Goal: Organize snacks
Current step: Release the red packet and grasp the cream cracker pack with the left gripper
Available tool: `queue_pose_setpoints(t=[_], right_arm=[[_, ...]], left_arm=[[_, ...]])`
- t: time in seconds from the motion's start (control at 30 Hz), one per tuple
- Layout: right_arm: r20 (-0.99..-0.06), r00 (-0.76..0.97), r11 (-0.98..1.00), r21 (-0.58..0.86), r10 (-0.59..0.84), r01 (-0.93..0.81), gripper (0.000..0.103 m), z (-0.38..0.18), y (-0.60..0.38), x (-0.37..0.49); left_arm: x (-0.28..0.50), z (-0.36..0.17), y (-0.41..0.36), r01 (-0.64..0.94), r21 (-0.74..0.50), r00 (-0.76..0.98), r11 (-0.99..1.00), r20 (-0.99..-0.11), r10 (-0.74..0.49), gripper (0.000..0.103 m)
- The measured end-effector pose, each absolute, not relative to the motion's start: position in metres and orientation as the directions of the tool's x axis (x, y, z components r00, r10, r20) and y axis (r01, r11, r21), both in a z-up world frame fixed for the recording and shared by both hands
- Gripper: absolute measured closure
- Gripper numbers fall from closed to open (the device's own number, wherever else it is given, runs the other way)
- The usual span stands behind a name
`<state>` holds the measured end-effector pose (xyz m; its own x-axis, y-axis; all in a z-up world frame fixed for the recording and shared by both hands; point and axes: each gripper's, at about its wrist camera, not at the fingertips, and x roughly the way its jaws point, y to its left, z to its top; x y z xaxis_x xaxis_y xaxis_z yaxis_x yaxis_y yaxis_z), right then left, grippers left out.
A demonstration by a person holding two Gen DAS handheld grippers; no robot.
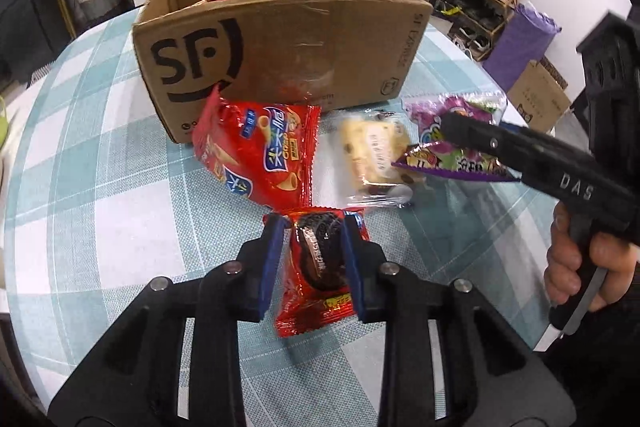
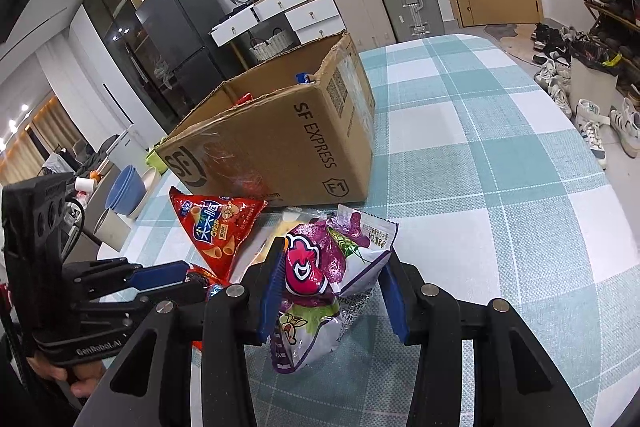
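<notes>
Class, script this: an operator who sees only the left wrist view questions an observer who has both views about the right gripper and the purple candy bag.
Operator: From the side I cannot tell. Is the right gripper shut on the purple candy bag?
Observer: Not yet. The right wrist view shows the bag between open jaws, with a gap beside one finger.
Operator: Is there anything off the table that I am missing?
Observer: Yes. Stacked blue bowls stand beyond the table edge, past the red chip bag.
</notes>
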<state>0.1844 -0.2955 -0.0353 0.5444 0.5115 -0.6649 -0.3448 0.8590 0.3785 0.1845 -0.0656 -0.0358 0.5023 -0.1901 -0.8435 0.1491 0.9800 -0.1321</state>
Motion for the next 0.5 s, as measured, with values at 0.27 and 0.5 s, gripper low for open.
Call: queue_pose_setpoints(t=[0.27,0.5], right_arm=[[-0.649,0.58,0.87,0.375,0.493,-0.319,0.059,-0.029,-0.316,0.179],[-0.641,0.614,0.886,0.372,0.462,-0.277,0.059,-0.026,-0.344,0.177]], left_arm=[[0.192,-0.021,-0.079,0.189,-0.15,0.531,0.97,-0.816,-0.229,0.032],[0.214,-0.029,-0.105,0.219,-0.141,0.487,0.966,-0.842,-0.233,0.029]])
